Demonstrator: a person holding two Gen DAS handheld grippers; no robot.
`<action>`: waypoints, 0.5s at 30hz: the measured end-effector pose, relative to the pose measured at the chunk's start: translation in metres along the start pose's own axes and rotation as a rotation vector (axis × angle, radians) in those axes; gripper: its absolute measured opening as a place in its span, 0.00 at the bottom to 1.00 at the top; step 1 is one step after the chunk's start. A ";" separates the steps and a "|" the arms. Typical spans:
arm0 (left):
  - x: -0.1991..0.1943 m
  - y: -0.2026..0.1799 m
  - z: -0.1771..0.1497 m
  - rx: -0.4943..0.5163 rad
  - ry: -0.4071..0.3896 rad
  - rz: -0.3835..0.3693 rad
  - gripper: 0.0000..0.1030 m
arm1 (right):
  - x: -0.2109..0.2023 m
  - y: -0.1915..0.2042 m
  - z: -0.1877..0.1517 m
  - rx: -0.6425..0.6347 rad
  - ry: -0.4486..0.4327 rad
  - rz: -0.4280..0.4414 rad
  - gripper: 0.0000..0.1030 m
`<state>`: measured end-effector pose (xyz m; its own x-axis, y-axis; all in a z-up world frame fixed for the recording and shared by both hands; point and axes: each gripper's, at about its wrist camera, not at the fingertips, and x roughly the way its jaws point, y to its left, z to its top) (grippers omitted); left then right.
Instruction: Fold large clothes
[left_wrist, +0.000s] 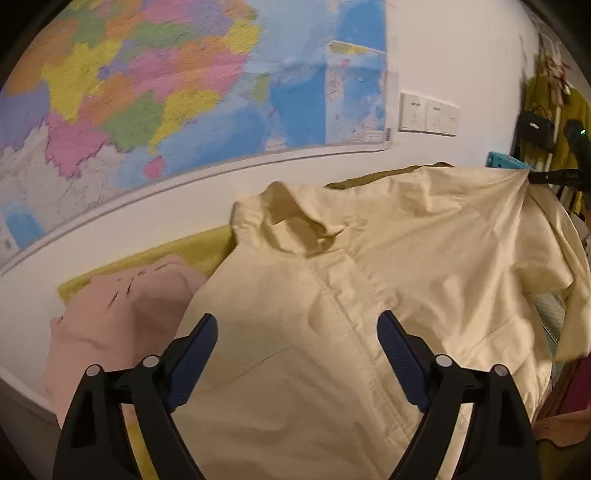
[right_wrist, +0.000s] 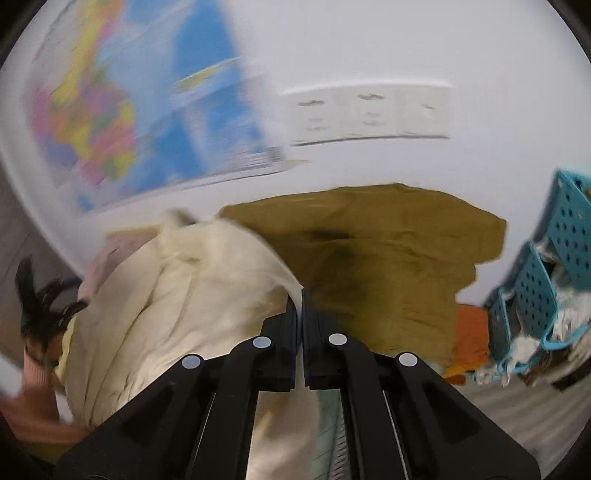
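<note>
A large cream jacket (left_wrist: 369, 280) lies spread front-up, collar toward the wall, zipper line running down its middle. My left gripper (left_wrist: 297, 332) is open and empty, hovering just above the jacket's lower front. My right gripper (right_wrist: 300, 299) is shut on a pinched edge of the cream jacket (right_wrist: 184, 288) and lifts that side off the surface; it also shows in the left wrist view (left_wrist: 546, 175) at the far right, pulling the cloth taut. The right wrist view is motion-blurred.
A pink garment (left_wrist: 122, 314) lies left of the jacket on a yellow-green cover (left_wrist: 159, 254). An olive garment (right_wrist: 388, 258) and orange cloth (right_wrist: 469, 343) lie beyond. Teal perforated baskets (right_wrist: 554, 266) stand at right. A map (left_wrist: 184, 92) and wall sockets (left_wrist: 428, 114) hang behind.
</note>
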<state>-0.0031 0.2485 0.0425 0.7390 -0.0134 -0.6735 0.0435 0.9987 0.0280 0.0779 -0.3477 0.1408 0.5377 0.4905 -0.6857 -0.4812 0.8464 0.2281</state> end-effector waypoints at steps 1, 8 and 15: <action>0.004 0.001 -0.003 -0.003 0.019 0.007 0.84 | 0.014 -0.016 0.000 0.037 0.032 0.001 0.04; 0.008 -0.006 -0.032 0.023 0.104 0.012 0.84 | 0.097 -0.058 -0.035 0.173 0.175 -0.111 0.32; -0.015 -0.034 -0.058 0.109 0.098 -0.043 0.92 | 0.053 0.009 -0.006 -0.062 -0.095 -0.197 0.77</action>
<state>-0.0550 0.2173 0.0084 0.6663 -0.0459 -0.7443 0.1508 0.9858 0.0741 0.0978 -0.3152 0.1018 0.6873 0.3367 -0.6436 -0.4004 0.9149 0.0511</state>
